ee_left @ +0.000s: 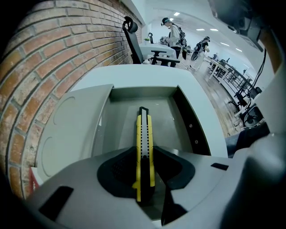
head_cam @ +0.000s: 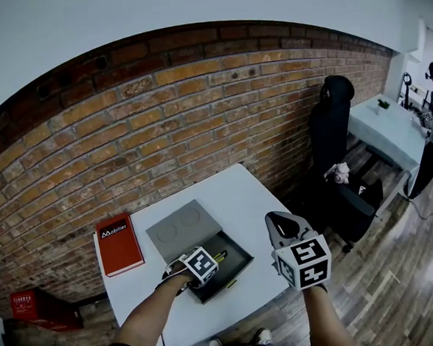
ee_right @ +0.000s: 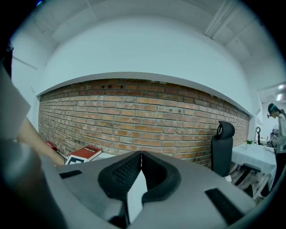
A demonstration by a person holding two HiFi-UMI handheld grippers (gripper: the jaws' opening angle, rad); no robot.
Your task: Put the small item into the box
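My left tool (ee_left: 144,156) is closed narrow on the knife (ee_left: 144,129), a yellow and black cutter pinched near its back end between the two dark pads. The rest of the knife runs straight ahead toward the upper middle of the left gripper view. It hangs over the open well of the grey box (ee_left: 193,132), roughly parallel to the side walls and near the centre line. I cannot tell whether the front tip touches the box floor or floats just above it. The lid (ee_left: 71,129) lies open flat at the left of the well.

The right tool (ee_right: 141,156) has its jaws closed together on nothing. It points at the brick wall (ee_right: 147,116), and in the head view it sits at lower right, off the near corner of the table (head_cam: 232,186). A red book (head_cam: 119,243) lies at the left of the table, apart from the box.

My read is that only the release is left, and that is where it could go wrong. If I open with the knife too high, it may drop nose-first, bounce, and end up propped on a wall or the rim. If the knife sticks to one pad, pulling back could drag it out again. Any twist of my wrist would swing the long front end into a side wall. The idle right tool could nudge the table if I lower that arm carelessly.
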